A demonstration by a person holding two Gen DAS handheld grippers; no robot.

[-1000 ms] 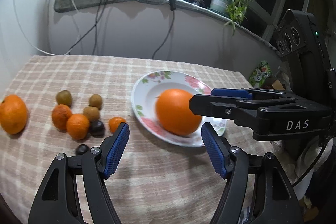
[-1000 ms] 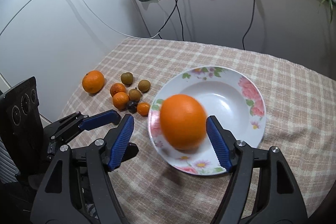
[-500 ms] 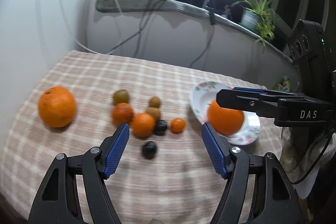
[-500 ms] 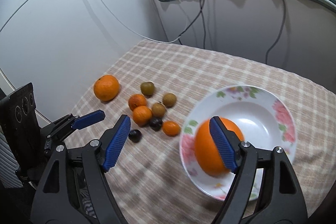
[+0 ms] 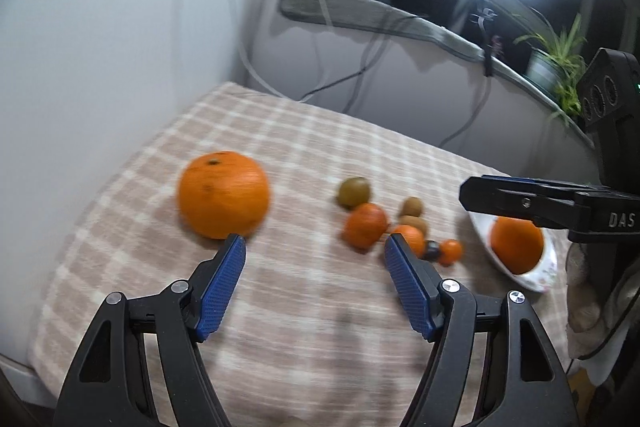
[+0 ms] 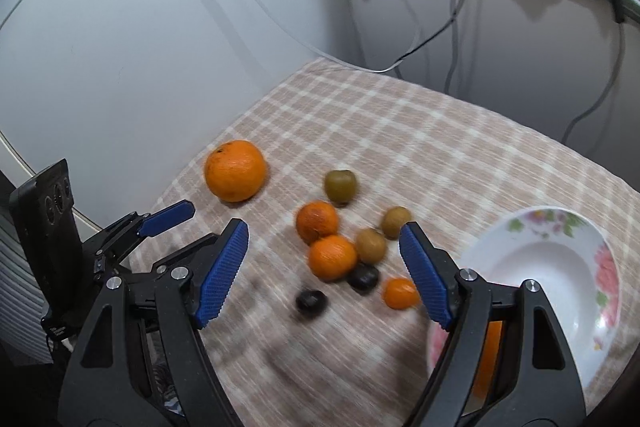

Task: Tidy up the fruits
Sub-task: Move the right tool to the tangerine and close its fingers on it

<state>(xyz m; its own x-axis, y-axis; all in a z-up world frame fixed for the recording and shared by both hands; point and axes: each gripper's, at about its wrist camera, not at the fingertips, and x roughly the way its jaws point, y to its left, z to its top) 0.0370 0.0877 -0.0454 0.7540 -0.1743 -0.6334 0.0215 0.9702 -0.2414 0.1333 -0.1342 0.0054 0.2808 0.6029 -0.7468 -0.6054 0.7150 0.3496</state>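
Left tongs (image 5: 314, 281) gape wide, empty. Right tongs (image 6: 324, 277), jaws just opened wider, grip nothing. Beyond: small fruits (image 6: 332, 255) clustered on checked worktop (image 6: 440, 155), one orange (image 5: 517, 245) on plate (image 6: 560, 259), big orange (image 5: 223, 195) far left.

A large round orange (image 5: 222, 194) with dark specks near its stem sat alone on the checked beige cloth of the tabletop (image 6: 440, 155), well apart from a cluster of smaller fruit. That cluster held two small orange mandarins (image 6: 317, 221) touching one another, three brownish-green kiwi-like fruits (image 6: 340, 185) around them, two dark, nearly black round fruits (image 6: 311, 302) and one tiny orange kumquat-sized fruit (image 6: 400, 293). A white shallow plate with pink floral rim (image 6: 560, 227) lay beside the cluster, and a second large orange (image 5: 517, 245) rested inside it.
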